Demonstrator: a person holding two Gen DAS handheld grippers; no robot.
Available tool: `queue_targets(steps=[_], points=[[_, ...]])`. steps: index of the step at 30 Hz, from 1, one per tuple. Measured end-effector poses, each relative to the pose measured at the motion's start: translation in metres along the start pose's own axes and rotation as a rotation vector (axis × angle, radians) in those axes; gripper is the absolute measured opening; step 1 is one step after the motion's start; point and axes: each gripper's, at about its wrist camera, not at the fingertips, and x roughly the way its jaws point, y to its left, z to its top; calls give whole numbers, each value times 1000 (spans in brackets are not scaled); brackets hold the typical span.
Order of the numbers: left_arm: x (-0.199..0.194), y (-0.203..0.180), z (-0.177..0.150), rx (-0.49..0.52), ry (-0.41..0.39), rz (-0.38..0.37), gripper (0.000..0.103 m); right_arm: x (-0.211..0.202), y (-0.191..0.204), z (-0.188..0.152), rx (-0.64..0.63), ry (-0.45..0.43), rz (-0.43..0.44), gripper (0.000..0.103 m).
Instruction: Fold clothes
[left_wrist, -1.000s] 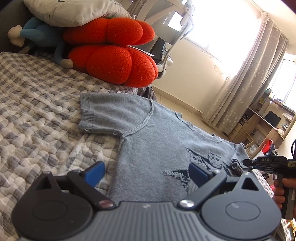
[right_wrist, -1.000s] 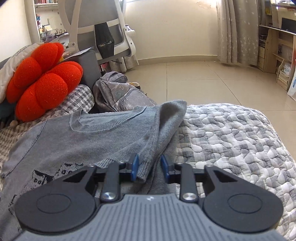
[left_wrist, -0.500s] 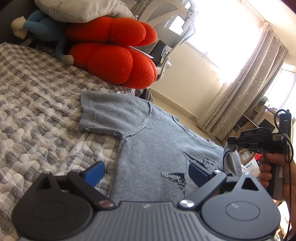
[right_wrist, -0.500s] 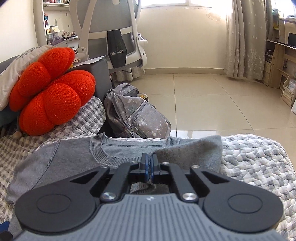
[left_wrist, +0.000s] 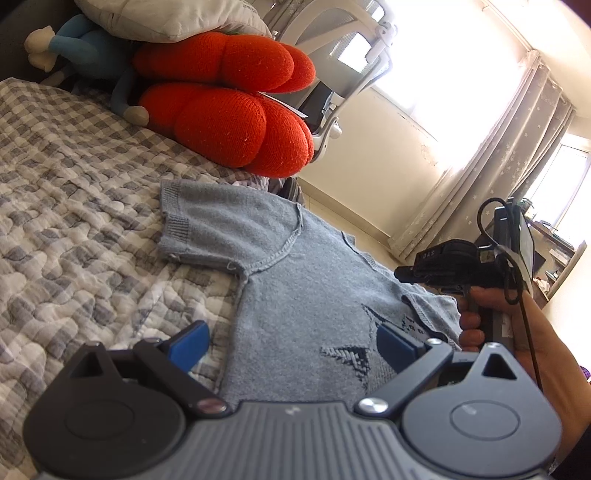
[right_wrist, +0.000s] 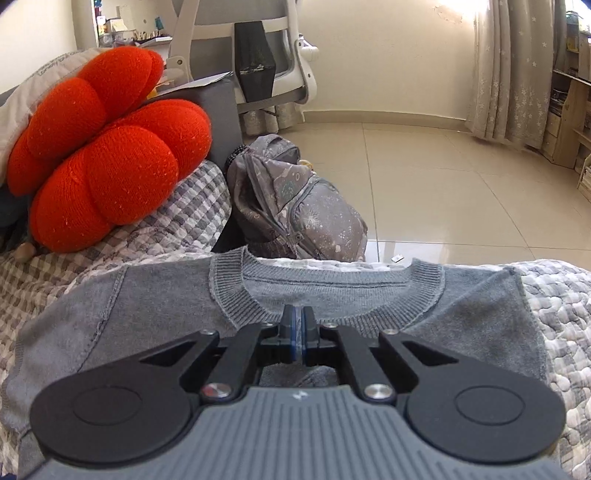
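We see the right hand-held gripper, whose blue pads gaped around the sleeve of the grey knitted short-sleeved sweater a second ago, now pinched shut on that fabric. It has carried the sleeve inward across the chest, so the sleeve lies folded over the sweater's front.

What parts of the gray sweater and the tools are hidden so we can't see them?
- Sweater hem: in the left wrist view the left tool, open, covers it.
- Sleeve folded across the chest: in the right wrist view the right tool, shut on cloth, hides the pinched bit under its body.
- Right tool tips: in the left wrist view too dark and small to see.
- Blue stuffed toy: mostly hidden by the pillow and orange cushion.
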Motion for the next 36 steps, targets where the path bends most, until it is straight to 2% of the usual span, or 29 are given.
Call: queue_targets(steps=[1, 4, 6, 7, 8, 11, 15, 21, 25, 28, 30, 32, 36], points=[[0, 0, 0, -2, 0, -1, 98, -2, -1, -1, -9, 10, 11, 14], [0, 1, 1, -5, 1, -4, 98, -26, -7, -5, -62, -14, -17, 19], [0, 2, 1, -7, 1, -6, 98, -51, -17, -13, -118, -34, -22, 36], [0, 2, 1, -9, 2, -8, 98, -64, -22, -18, -146, -43, -32, 52], [0, 3, 1, -11, 2, -10, 98, -79, -28, -26, -173, -51, -54, 57], [0, 3, 1, -12, 4, -14, 98, -126, -52, -60, -245, -45, -103, 57], [0, -1, 2, 10, 11, -2, 98, -194, -87, -121, -218, -51, -83, 57], [-6, -17, 12, 35, 37, 12, 97, -279, -90, -212, -339, -99, -83, 57], [-24, -47, 27, -35, 44, -19, 96, -304, -91, -246, -369, -101, -87, 56], [-29, -88, 32, -7, 71, -23, 93, -310, -91, -262, -371, -108, -83, 40], [-22, -116, 31, 18, 119, -25, 91, -308, -92, -268, -360, -117, -69, 36], [-8, -142, 27, 33, 180, -23, 82, -304, -94, -273, -341, -114, -54, 30], [40, -175, 10, 62, 282, 24, 55, -302, -95, -289, -339, -122, -52, 27]])
